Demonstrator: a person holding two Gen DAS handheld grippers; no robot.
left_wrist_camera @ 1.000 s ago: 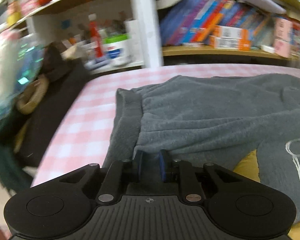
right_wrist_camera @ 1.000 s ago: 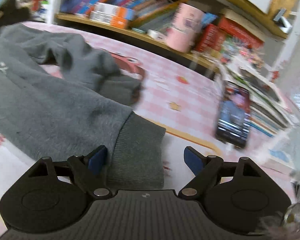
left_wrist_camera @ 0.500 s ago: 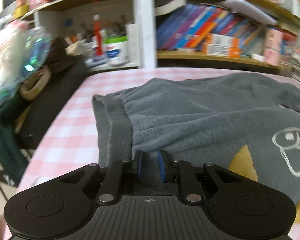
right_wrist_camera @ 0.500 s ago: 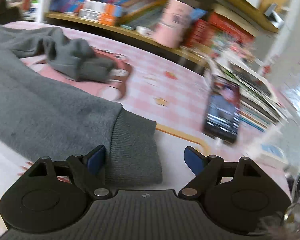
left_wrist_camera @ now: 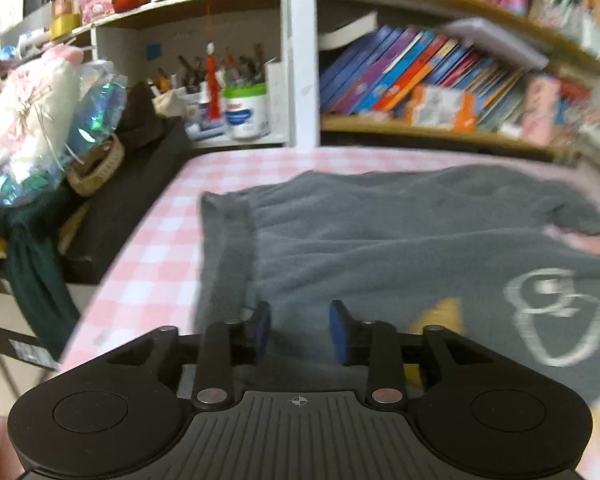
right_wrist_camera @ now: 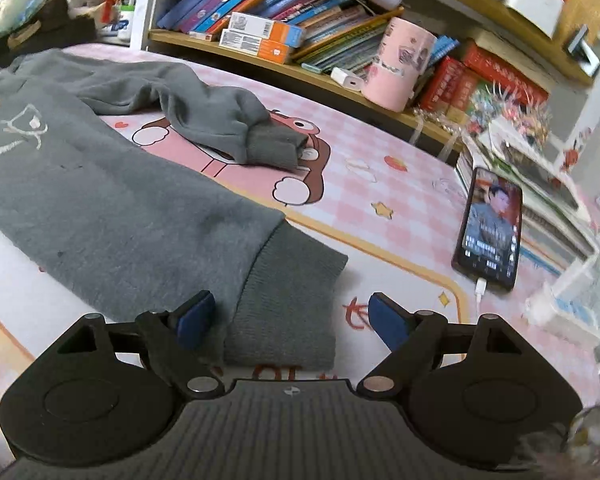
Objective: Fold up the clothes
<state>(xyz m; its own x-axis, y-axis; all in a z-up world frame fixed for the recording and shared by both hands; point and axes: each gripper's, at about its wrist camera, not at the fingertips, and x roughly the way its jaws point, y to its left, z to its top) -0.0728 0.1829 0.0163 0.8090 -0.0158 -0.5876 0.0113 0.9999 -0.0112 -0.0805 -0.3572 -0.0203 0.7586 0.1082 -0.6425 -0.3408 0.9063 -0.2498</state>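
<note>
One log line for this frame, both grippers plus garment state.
left gripper: open over waistband | right gripper: open around leg cuff | grey sweatpants: flat, unfolded

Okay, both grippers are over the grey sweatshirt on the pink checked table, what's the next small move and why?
Probably close the right gripper on the grey sweatshirt's ribbed sleeve cuff. Its jaws stand open with the cuff lying between the blue pads, flat on the pink checked tablecloth, so a grip is ready there. The left gripper is also open, over the sweatshirt's body beside the ribbed hem band, holding nothing.
</note>
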